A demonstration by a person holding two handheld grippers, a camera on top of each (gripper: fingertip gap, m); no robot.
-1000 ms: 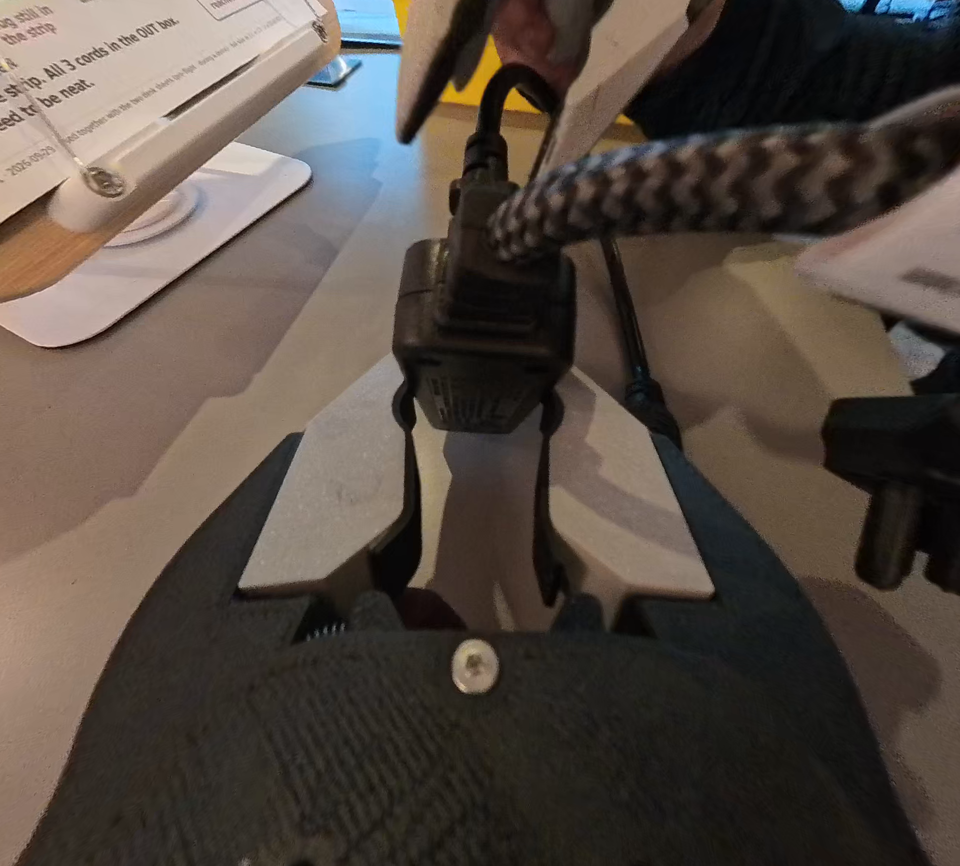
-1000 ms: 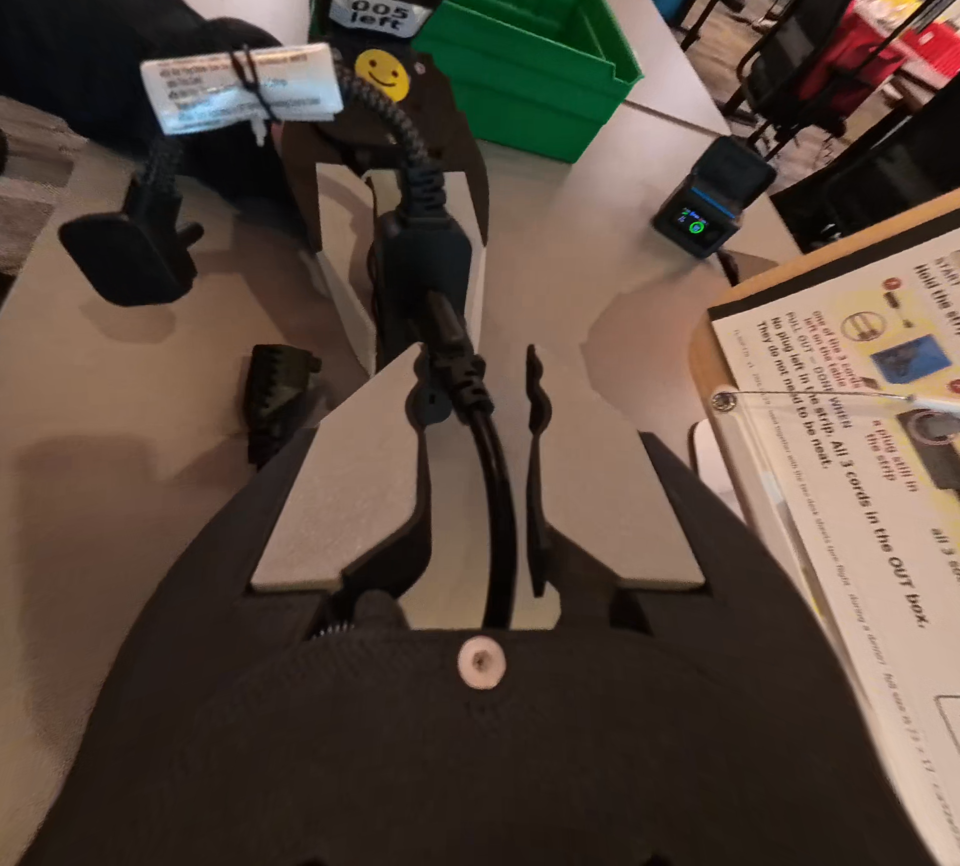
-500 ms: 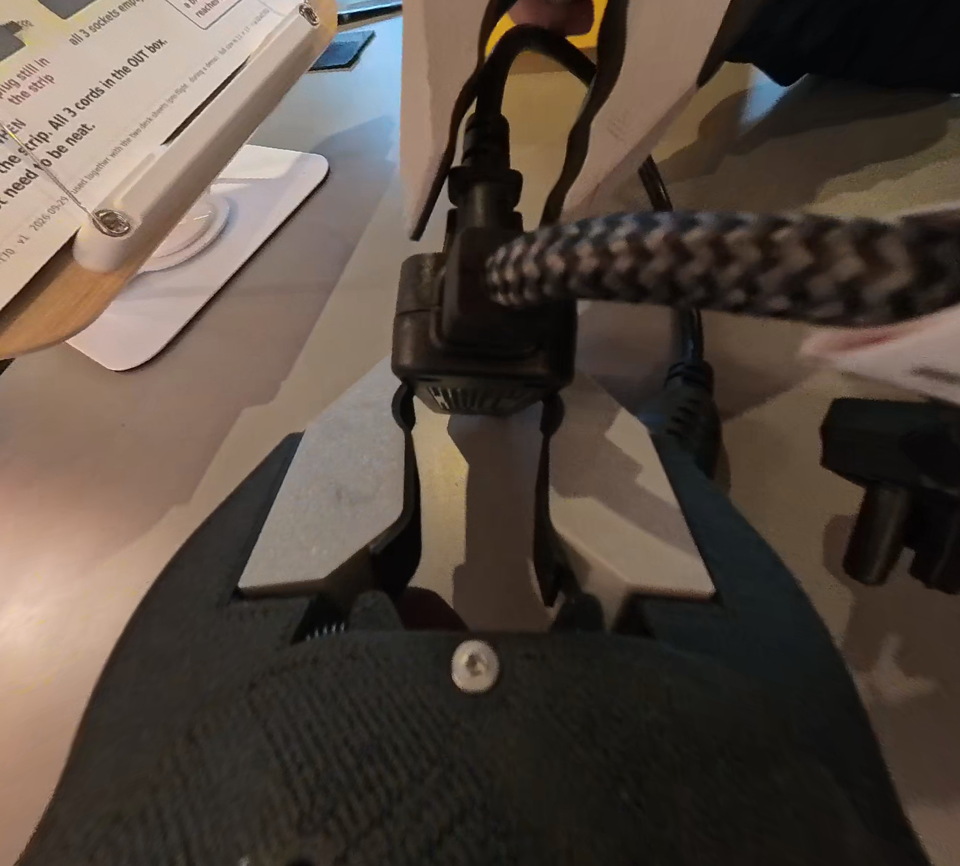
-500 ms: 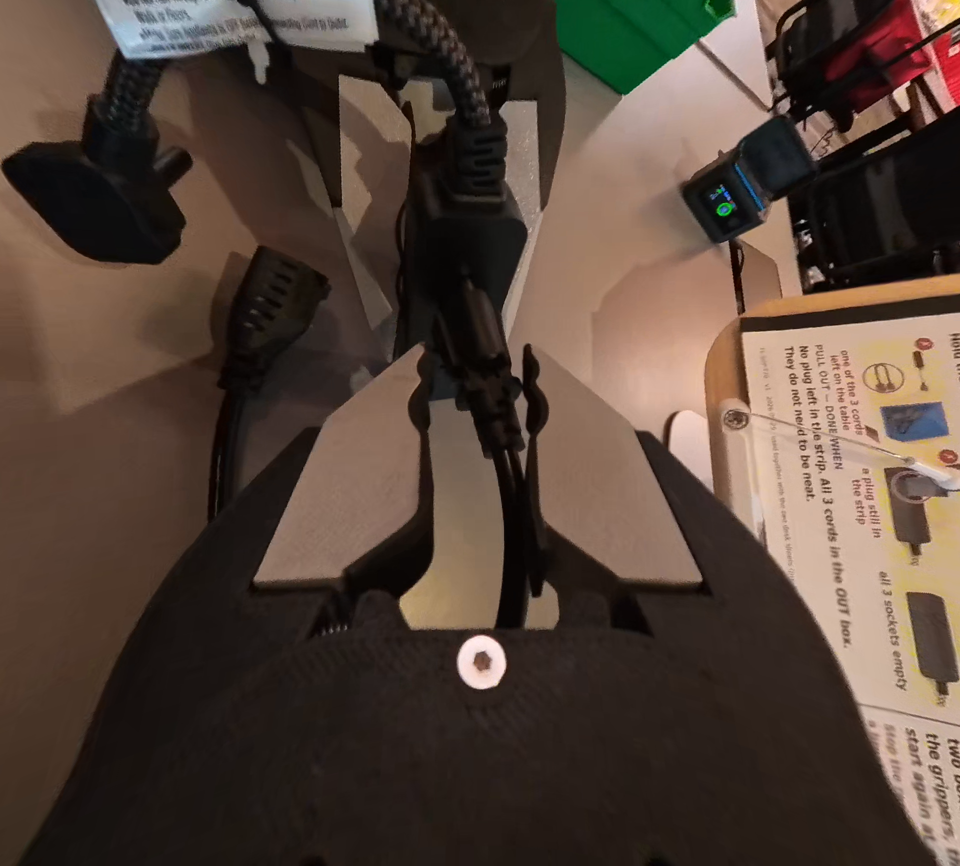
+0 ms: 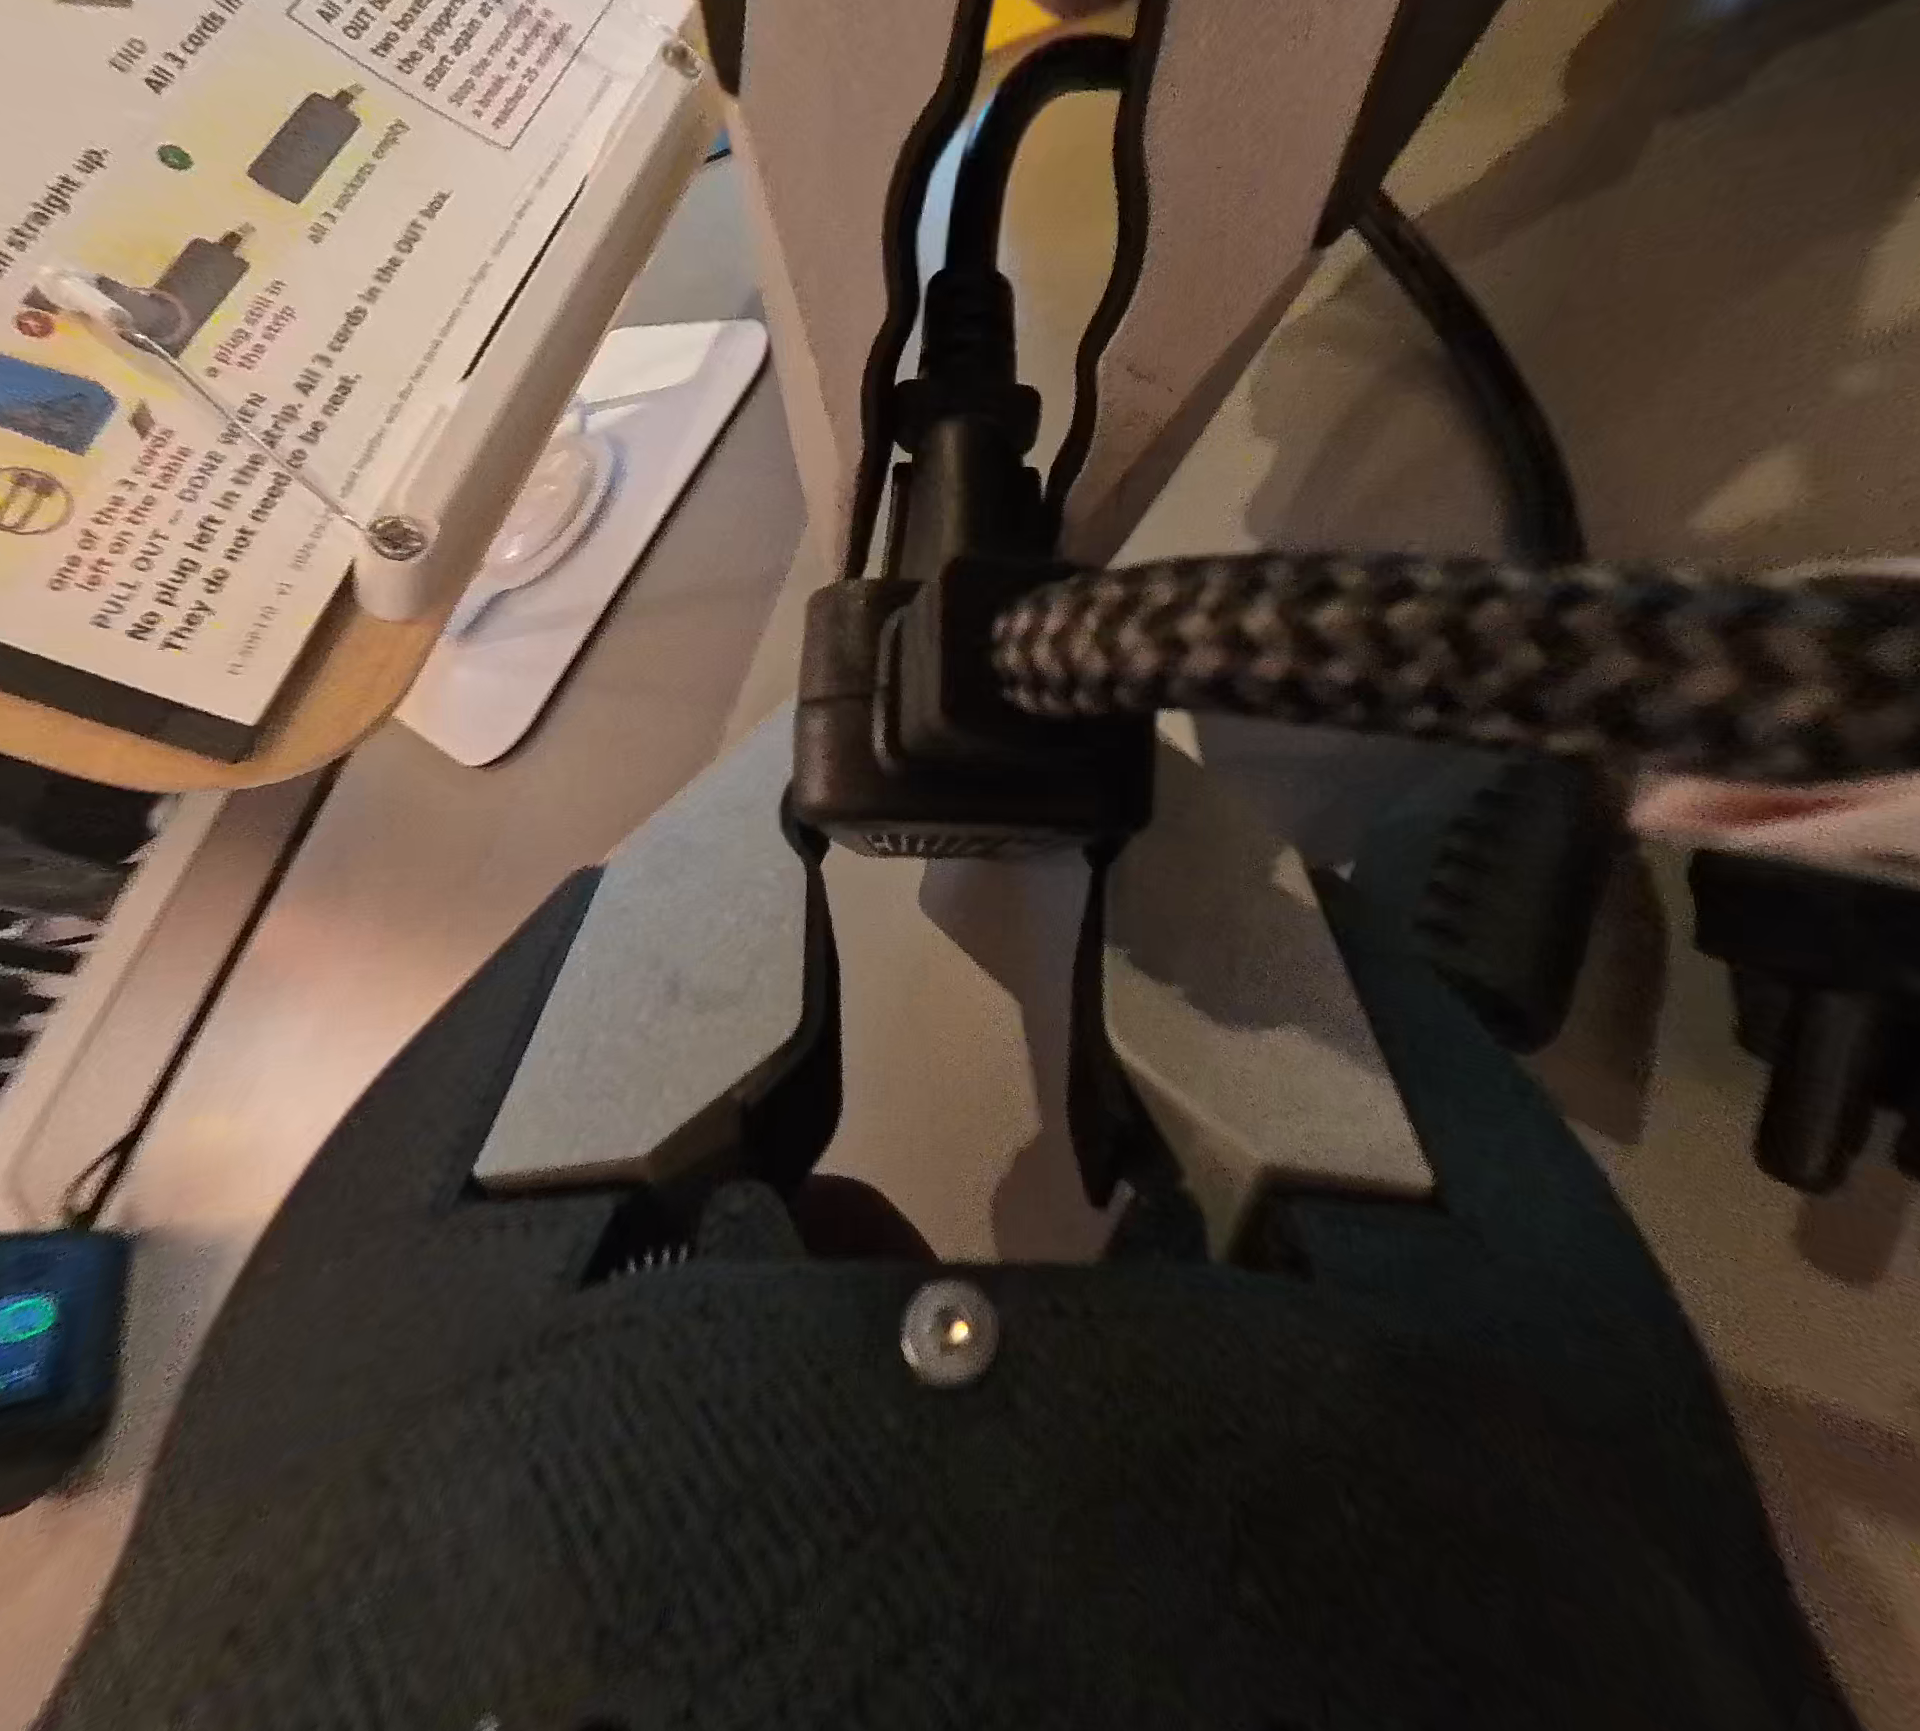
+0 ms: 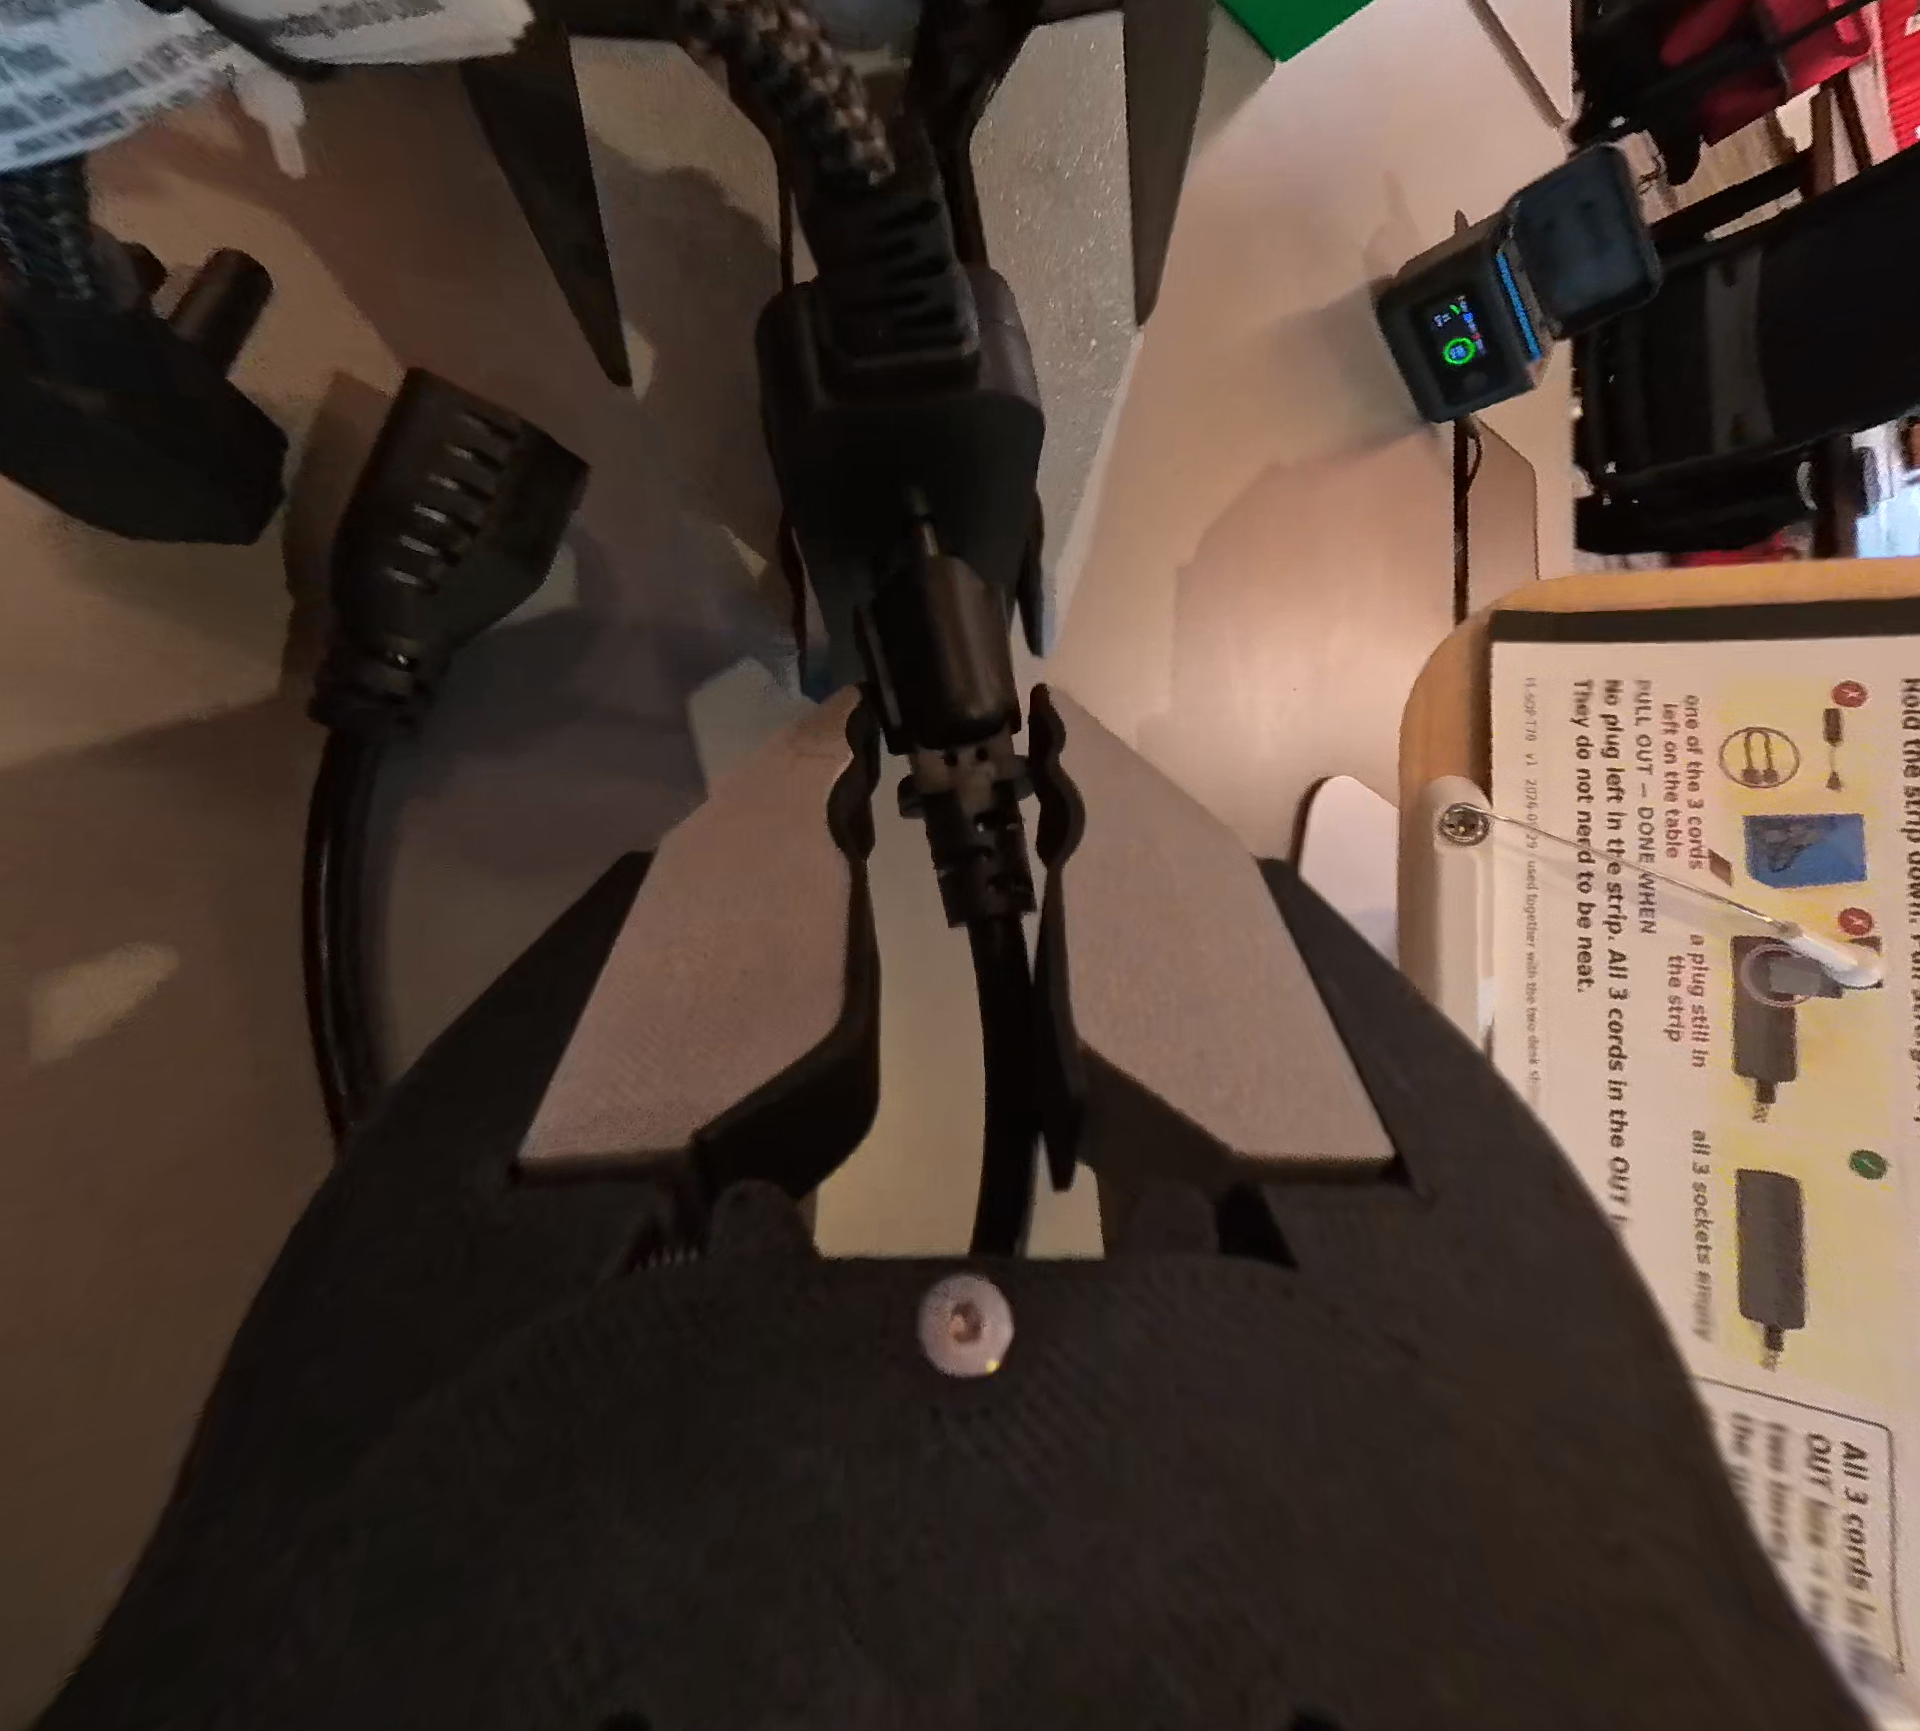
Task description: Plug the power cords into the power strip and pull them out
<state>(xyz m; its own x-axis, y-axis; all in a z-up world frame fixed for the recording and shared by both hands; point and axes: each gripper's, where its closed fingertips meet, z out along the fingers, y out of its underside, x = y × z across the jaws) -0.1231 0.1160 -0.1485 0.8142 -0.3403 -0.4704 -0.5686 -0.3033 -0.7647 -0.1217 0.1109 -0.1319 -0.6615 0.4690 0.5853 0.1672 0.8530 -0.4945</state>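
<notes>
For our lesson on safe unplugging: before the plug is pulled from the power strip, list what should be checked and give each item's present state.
1. Left gripper clamps the black power strip: ok, its fingertips sit against both sides of the strip.
2. Right gripper has the plug between its fingers: ok.
3. Right pads pressed firmly on the plug: cannot tell.
4. Plug out of its socket: not ok, it is in the strip.
5. Braided cable clear of the pull path: ok, it runs off to the side.
6. Loose plug on the table out of the way: ok, it lies beside the strip.
</notes>
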